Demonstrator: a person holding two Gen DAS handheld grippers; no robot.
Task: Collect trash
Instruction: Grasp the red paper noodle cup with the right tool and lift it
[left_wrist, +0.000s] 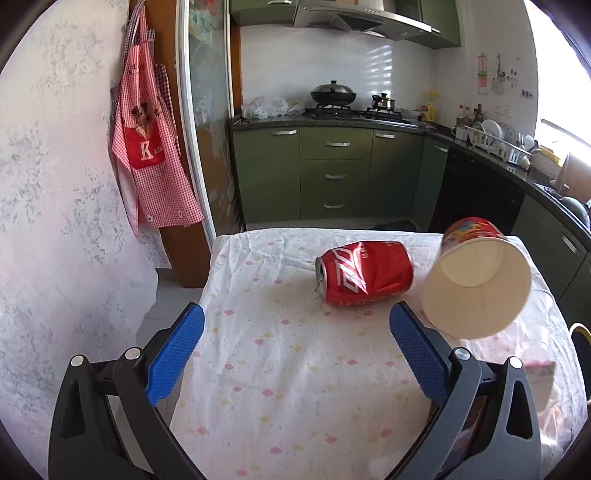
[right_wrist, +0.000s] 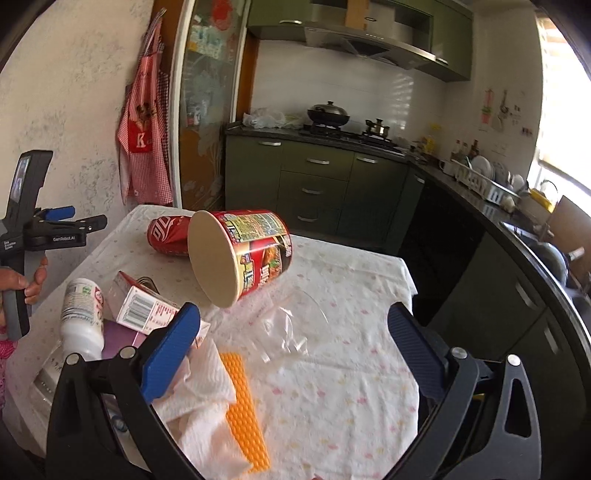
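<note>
The crushed red can (left_wrist: 364, 273) is being faced on its side on the table (left_wrist: 295, 369), long axis left-right, just far-right of the wide-spread, empty left gripper (left_wrist: 295, 325), the nearer one; the right gripper (right_wrist: 293, 325) is likewise being held wide and empty.

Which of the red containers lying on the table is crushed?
The red soda can, its side dented and creased; the red paper noodle cup beside it keeps its round shape.

Red can (left_wrist: 364, 273), red noodle cup (right_wrist: 242, 254), pink-speckled white tablecloth (left_wrist: 295, 369), blue-padded tools.
</note>
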